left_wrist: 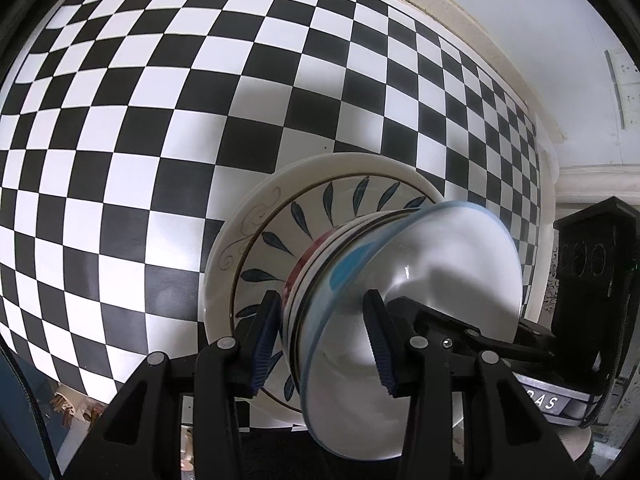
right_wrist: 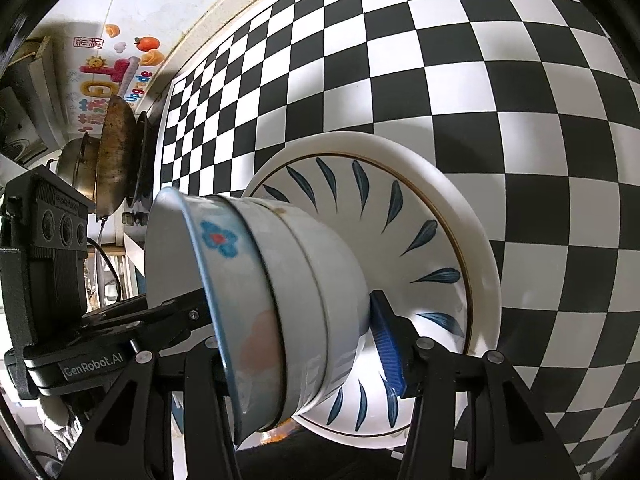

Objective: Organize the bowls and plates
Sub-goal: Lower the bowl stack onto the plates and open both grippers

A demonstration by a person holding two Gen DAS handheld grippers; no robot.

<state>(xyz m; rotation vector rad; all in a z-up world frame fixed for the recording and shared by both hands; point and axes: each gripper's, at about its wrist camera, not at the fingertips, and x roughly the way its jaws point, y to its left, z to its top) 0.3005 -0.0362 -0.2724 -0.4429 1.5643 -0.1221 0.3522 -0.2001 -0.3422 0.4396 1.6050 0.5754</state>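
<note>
Woks (right_wrist: 116, 152) show only in the right view; each hand-held gripper, left (left_wrist: 324, 340) and right (right_wrist: 296, 344), clamps the nested bowls' (right_wrist: 280, 280) rims, which sit upright on plates (right_wrist: 440, 216).

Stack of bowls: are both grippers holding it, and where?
Yes. The left gripper and right gripper each clamp the rims of the nested white bowl stack, from opposite sides, above the leaf-patterned plate.

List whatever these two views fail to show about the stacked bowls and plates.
- Right wrist view: the right gripper's left finger, behind the bowl stack.
- Left wrist view: the stack's near rim is blurred, so the bowl count is unclear.
- Both views: the leaf-pattern plate's near edge, behind bowls and fingers.
- Whether pads press the bowls: unclear.
</note>
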